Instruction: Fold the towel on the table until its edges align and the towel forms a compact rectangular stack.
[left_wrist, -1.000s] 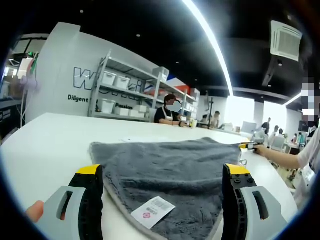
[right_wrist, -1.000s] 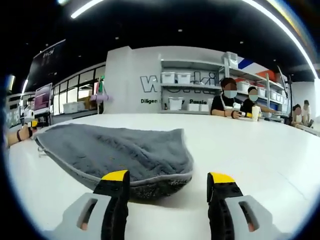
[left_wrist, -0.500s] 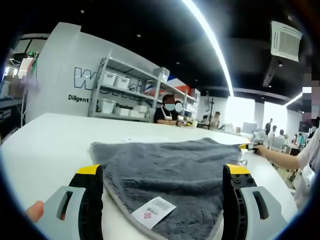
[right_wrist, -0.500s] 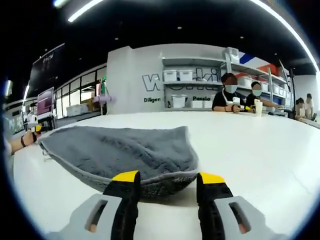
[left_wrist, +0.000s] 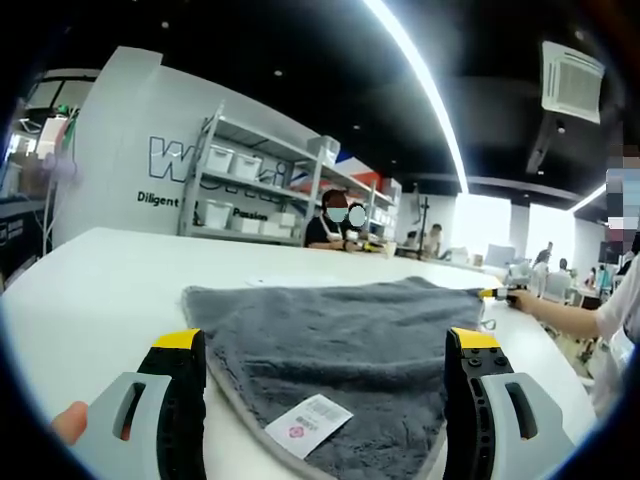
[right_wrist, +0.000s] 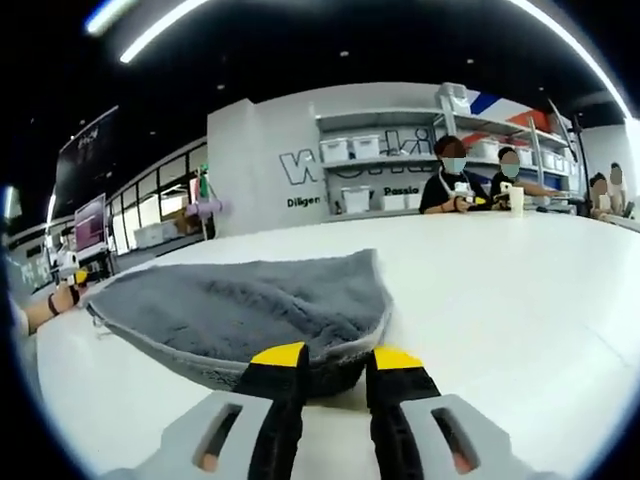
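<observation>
A grey towel (left_wrist: 340, 335) lies spread on the white tabletop (left_wrist: 90, 285). In the left gripper view the left tongs (left_wrist: 325, 345) are wide open, one jaw on each side of the near towel edge, and they hold nothing. A white label (left_wrist: 308, 424) with a barcode lies on the towel near that edge, between the jaws. At the far right corner of the towel a person's hand (left_wrist: 528, 300) holds the other tongs.

In the right gripper view the right tongs (right_wrist: 335, 358) are nearly closed, with a narrow gap between the yellow tips, just in front of the towel (right_wrist: 250, 310) corner. Whether they grip the cloth I cannot tell. Shelves (right_wrist: 385, 170) with white boxes stand behind, and seated people (right_wrist: 452, 180) are at the far side.
</observation>
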